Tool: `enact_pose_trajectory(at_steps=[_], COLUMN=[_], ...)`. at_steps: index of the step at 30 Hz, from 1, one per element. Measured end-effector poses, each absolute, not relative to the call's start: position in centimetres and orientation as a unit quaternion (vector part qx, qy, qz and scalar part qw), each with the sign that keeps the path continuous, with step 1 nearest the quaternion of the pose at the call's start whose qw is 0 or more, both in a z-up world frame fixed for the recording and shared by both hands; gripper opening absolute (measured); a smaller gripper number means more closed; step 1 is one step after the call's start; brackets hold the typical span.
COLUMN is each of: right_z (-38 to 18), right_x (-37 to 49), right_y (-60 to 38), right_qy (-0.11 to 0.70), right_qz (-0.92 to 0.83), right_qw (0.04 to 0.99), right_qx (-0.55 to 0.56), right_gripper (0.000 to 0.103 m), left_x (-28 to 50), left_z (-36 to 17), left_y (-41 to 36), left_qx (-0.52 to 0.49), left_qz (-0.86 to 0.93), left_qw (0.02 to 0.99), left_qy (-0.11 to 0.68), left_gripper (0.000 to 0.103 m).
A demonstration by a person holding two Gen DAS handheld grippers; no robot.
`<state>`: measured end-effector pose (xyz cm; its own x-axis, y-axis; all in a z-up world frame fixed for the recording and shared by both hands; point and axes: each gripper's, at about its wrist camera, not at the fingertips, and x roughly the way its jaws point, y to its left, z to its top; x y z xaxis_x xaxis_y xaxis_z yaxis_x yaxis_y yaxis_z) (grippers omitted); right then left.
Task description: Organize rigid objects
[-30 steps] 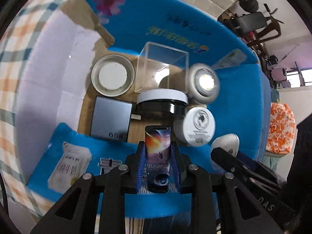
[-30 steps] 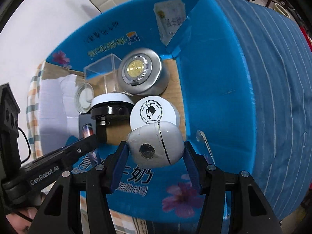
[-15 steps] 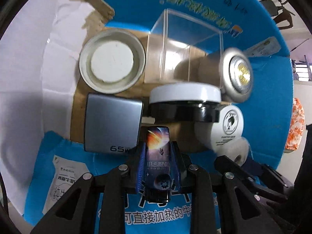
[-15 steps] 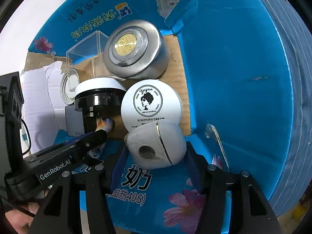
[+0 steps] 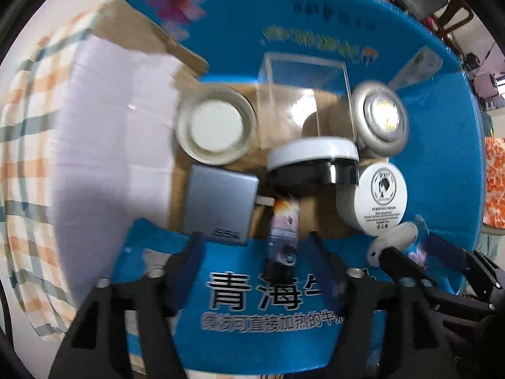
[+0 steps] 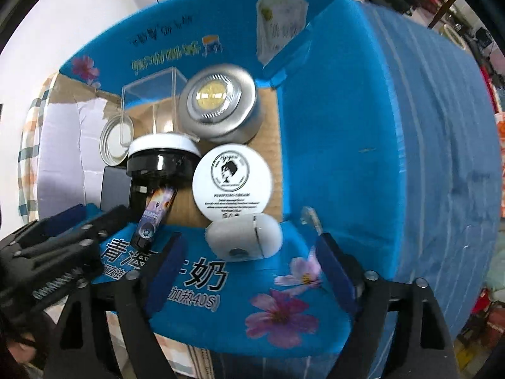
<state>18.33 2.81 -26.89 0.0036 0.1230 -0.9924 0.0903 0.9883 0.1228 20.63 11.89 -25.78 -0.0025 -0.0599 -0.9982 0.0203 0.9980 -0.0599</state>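
A small printed tube (image 5: 283, 230) leans in the blue cardboard box (image 5: 315, 31), against its near flap, in front of the black jar with a white lid (image 5: 312, 161). My left gripper (image 5: 257, 259) is open, its jaws wide on either side of the tube and not touching it. In the right wrist view the tube (image 6: 154, 214) shows at lower left. A white egg-shaped case (image 6: 244, 235) lies at the near flap, below the white cream jar (image 6: 232, 181). My right gripper (image 6: 247, 262) is open around the case and apart from it.
The box (image 6: 363, 126) also holds a clear acrylic cube (image 5: 303, 94), a silver round tin (image 5: 380, 117), a glass lid (image 5: 216, 126) and a grey flat box (image 5: 219, 202). A checked cloth (image 5: 28, 126) lies to the left. The left gripper (image 6: 53, 252) shows in the right wrist view.
Both grippers opened and let go: the tube now leans in the box and the white case rests at the near flap. Both grippers have drawn back a little.
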Motion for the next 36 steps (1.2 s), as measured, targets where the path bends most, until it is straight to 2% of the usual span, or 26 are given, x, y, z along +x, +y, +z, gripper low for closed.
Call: enact_pose_trajectory(at_steps=[1, 2, 3, 6, 7, 13, 23, 29, 36], right_z=[-26.6, -26.5, -26.4, -25.8, -25.7, -24.7, -22.0, -15.8, -6.5], right_x=[18.3, 18.3, 18.3, 18.6, 18.7, 18.1, 17.1, 14.7, 11.1], right_y=[2.8, 2.8, 2.8, 2.4, 2.6, 2.4, 2.0, 0.8, -0.8], right_qy=[0.704, 0.702, 0.702, 0.699, 0.697, 0.690, 0.674, 0.642, 0.597], right_qz=[0.010, 0.009, 0.009, 0.007, 0.008, 0.008, 0.008, 0.018, 0.028], right_qw=[0.707, 0.708, 0.709, 0.712, 0.714, 0.722, 0.737, 0.764, 0.797], right_qx=[0.071, 0.067, 0.066, 0.064, 0.062, 0.057, 0.058, 0.068, 0.082], right_gripper=[0.087, 0.091, 0.101, 0.103, 0.103, 0.103, 0.103, 0.103, 0.103], left_x=[20.6, 20.5, 20.5, 21.0, 20.9, 20.0, 18.7, 17.0, 13.7], left_z=[-25.3, -24.8, -24.4, -23.0, -22.8, -22.4, -20.1, -15.5, -6.8], left_y=[12.1, 12.4, 12.5, 13.1, 13.3, 15.9, 16.0, 15.8, 15.3], left_qx=[-0.016, -0.017, -0.016, -0.009, -0.007, -0.006, -0.001, 0.003, -0.004], left_qz=[-0.026, -0.024, -0.020, -0.006, -0.003, 0.008, 0.014, 0.016, 0.019], left_qw=[0.710, 0.715, 0.720, 0.734, 0.736, 0.741, 0.755, 0.779, 0.822], left_qy=[0.704, 0.698, 0.694, 0.679, 0.677, 0.671, 0.656, 0.627, 0.569], left_gripper=[0.071, 0.075, 0.083, 0.101, 0.103, 0.103, 0.103, 0.103, 0.103])
